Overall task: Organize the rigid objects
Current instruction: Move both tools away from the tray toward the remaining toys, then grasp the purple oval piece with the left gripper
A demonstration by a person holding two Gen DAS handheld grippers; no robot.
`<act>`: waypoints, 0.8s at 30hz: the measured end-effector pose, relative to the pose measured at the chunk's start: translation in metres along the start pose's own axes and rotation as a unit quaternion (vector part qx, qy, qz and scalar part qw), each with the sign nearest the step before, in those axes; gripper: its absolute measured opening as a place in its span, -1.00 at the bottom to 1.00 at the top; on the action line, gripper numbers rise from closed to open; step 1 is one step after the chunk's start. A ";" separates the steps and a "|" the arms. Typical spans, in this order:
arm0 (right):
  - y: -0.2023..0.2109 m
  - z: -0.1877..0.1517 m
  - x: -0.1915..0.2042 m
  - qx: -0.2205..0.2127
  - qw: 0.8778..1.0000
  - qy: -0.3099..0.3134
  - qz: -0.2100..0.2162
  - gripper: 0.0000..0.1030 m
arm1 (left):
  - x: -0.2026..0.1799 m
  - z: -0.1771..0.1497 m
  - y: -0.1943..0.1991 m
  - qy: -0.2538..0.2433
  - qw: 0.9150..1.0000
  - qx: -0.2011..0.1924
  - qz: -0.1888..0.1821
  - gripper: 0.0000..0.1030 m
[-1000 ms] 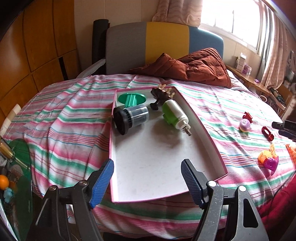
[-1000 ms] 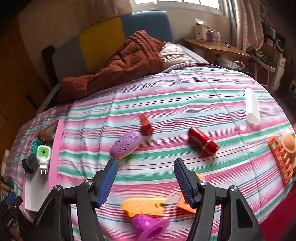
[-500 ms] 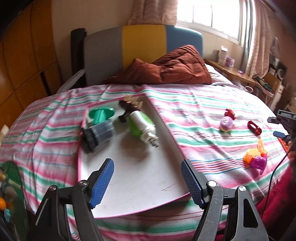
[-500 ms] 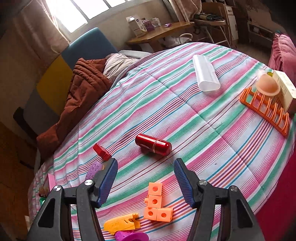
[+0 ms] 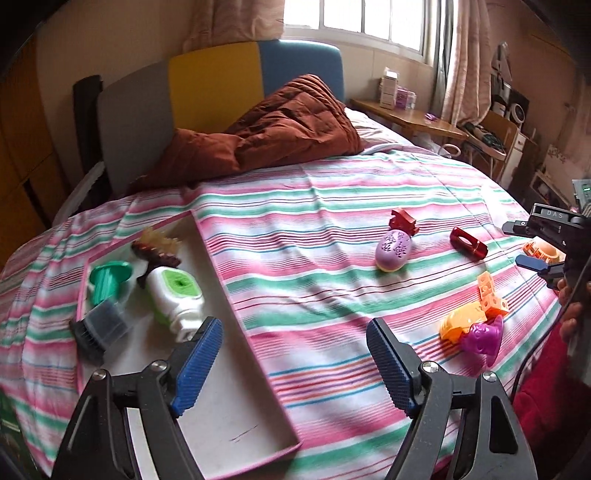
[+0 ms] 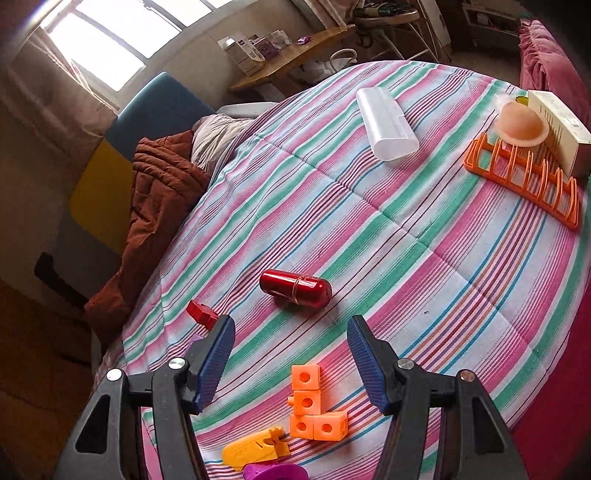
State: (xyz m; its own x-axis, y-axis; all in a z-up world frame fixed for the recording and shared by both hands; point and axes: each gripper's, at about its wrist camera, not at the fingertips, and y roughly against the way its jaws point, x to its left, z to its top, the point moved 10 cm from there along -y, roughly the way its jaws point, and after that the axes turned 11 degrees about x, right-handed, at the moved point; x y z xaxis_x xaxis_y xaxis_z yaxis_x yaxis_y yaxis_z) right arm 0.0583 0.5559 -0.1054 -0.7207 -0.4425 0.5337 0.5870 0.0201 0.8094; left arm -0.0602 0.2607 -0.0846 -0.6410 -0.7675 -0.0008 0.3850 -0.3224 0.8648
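Beside a white tray (image 5: 236, 413) on a striped bedspread (image 5: 325, 206), the left gripper (image 5: 295, 362) opens empty, while the right gripper (image 6: 291, 358) hangs parted, holding nothing, near a red capsule (image 6: 295, 287).

A home bedroom: a bed (image 5: 332, 206) wearing a striped cover is filling the view, a brown quilt (image 5: 280, 129) is lying bunched against the padded headboard (image 5: 214, 85), curtains (image 5: 461, 55) are hanging beside a sunlit window (image 5: 354, 18), and a wooden bedside surface (image 5: 410, 118) is carrying small boxes.
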 end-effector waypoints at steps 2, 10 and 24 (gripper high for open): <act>0.001 0.000 0.001 0.000 1.000 0.002 0.003 0.24 | -0.009 0.009 -0.009 -0.012 1.000 0.004 -0.005 0.57; -0.002 -0.002 0.008 0.009 1.000 0.012 0.017 0.24 | -0.062 0.048 -0.054 -0.113 0.993 0.024 -0.033 0.57; -0.007 -0.005 0.018 0.027 0.999 0.024 0.039 0.24 | -0.120 0.081 -0.123 -0.154 0.981 0.083 -0.080 0.57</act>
State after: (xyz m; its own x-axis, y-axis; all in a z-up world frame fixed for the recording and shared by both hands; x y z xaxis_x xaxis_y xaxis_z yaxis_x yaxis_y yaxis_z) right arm 0.0430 0.5429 -0.1030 -0.6539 -0.4806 0.5843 0.6192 0.1038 0.7784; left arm -0.0849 0.4371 -0.1506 -0.8648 -0.5019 -0.0132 0.1658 -0.3104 0.9360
